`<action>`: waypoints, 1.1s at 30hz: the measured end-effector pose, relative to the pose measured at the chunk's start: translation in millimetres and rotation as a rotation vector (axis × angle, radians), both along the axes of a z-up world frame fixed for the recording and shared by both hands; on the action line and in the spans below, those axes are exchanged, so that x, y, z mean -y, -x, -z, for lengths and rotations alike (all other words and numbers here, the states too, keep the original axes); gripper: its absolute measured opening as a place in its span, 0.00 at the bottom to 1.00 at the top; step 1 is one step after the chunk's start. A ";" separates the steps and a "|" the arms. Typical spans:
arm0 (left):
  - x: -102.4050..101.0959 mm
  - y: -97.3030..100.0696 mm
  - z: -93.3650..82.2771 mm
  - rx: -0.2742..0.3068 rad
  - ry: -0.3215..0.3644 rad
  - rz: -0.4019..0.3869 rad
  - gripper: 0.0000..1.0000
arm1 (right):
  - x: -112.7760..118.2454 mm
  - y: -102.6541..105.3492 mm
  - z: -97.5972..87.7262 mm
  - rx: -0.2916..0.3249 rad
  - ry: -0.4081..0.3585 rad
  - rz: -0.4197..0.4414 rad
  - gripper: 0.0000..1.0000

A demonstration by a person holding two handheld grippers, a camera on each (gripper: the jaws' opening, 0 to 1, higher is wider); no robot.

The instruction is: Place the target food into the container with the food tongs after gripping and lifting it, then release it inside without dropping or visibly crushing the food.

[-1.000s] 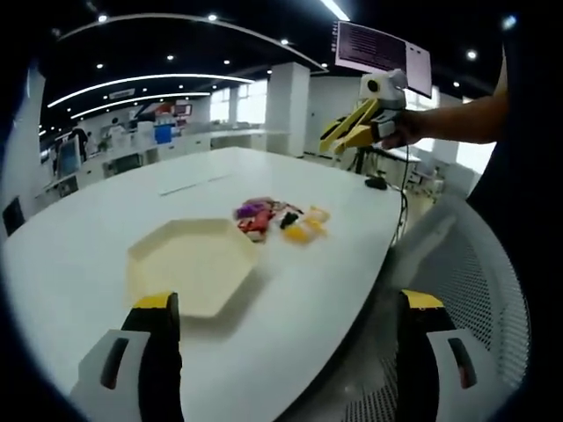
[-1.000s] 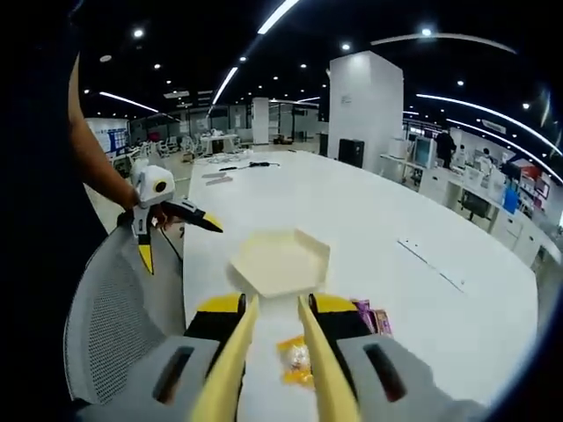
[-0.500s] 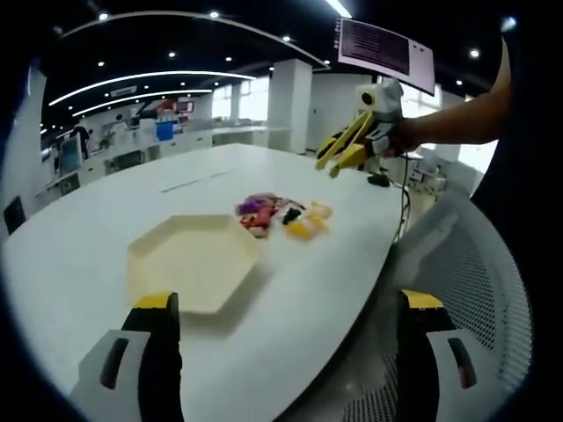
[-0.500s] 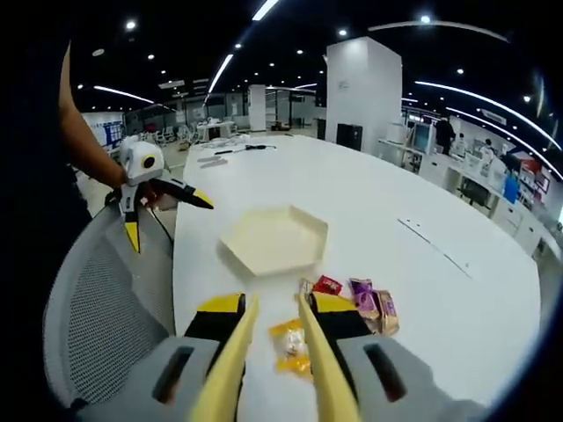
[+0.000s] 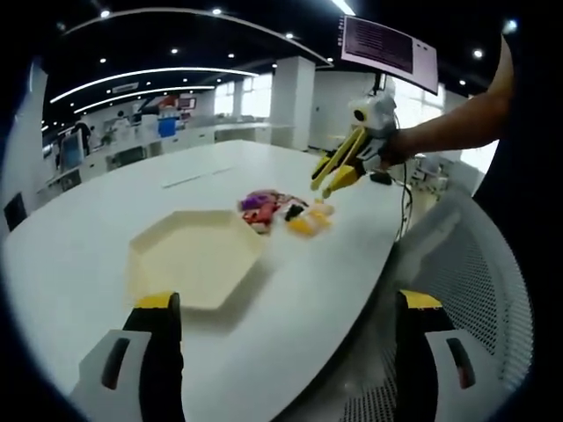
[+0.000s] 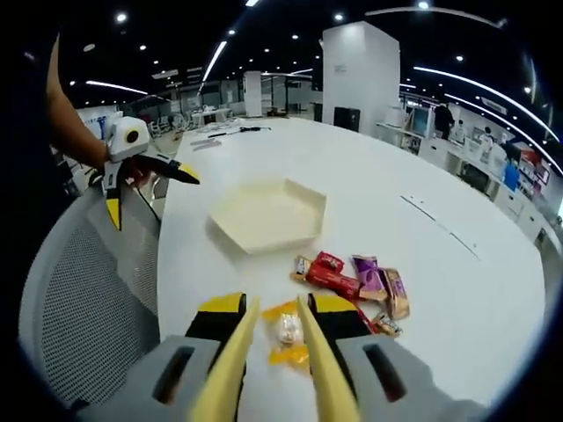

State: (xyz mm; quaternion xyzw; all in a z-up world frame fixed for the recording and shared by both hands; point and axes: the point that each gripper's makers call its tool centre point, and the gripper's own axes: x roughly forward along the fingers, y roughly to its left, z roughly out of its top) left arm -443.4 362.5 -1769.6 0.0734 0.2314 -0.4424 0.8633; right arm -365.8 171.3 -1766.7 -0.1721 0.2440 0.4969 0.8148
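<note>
A pale hexagonal tray (image 5: 193,259) (image 6: 264,215) lies empty on the white table (image 6: 396,167). Beside it sits a pile of wrapped snacks (image 5: 273,209) (image 6: 352,280), with a yellow packet (image 5: 308,221) (image 6: 286,337) at its near edge. My right gripper (image 6: 277,308) (image 5: 339,167) is shut on yellow food tongs (image 6: 237,352). The tong tips stand slightly apart, hovering over the yellow packet, which shows between them; nothing is gripped. My left gripper (image 5: 288,303) (image 6: 149,193) is wide open with nothing in it, held off the table's edge near the tray.
A grey mesh chair back (image 5: 466,264) (image 6: 79,299) stands against the table's near edge, under both hands. Cables and small items (image 6: 233,132) lie at the table's far end. Desks and pillars fill the office beyond.
My right gripper with the tongs has come down and closer to the snack pile, so the yellow packet now lies between the tong tips. The left gripper has barely moved.
</note>
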 end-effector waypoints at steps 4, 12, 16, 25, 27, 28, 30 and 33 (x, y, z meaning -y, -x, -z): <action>0.2 0.2 0.0 -0.006 0.001 -0.002 0.97 | 0.3 -0.8 9.5 0.005 0.026 -0.005 0.26; -0.7 -1.5 -0.5 -0.013 0.008 -0.014 0.97 | 1.2 -2.7 30.3 0.017 0.097 -0.030 0.26; -1.3 -1.9 0.1 -0.013 0.008 -0.016 0.97 | -0.1 -7.2 36.0 0.039 0.127 -0.034 0.27; -2.2 -2.5 1.6 -0.020 0.009 -0.022 0.96 | 1.9 -16.1 47.1 0.020 0.154 -0.023 0.27; -2.4 -2.5 1.8 -0.022 0.008 -0.023 0.96 | 1.0 -17.3 50.0 0.008 0.157 -0.026 0.28; -2.4 -2.4 1.8 -0.023 0.007 -0.023 0.96 | 0.6 -17.1 50.3 0.004 0.159 -0.027 0.28; -2.4 -2.4 2.6 -0.025 0.005 -0.022 0.96 | -0.3 -17.4 52.4 -0.005 0.163 -0.030 0.28; -2.9 -2.8 3.6 -0.027 0.005 -0.024 0.96 | -0.9 -20.5 54.3 -0.035 0.155 -0.013 0.28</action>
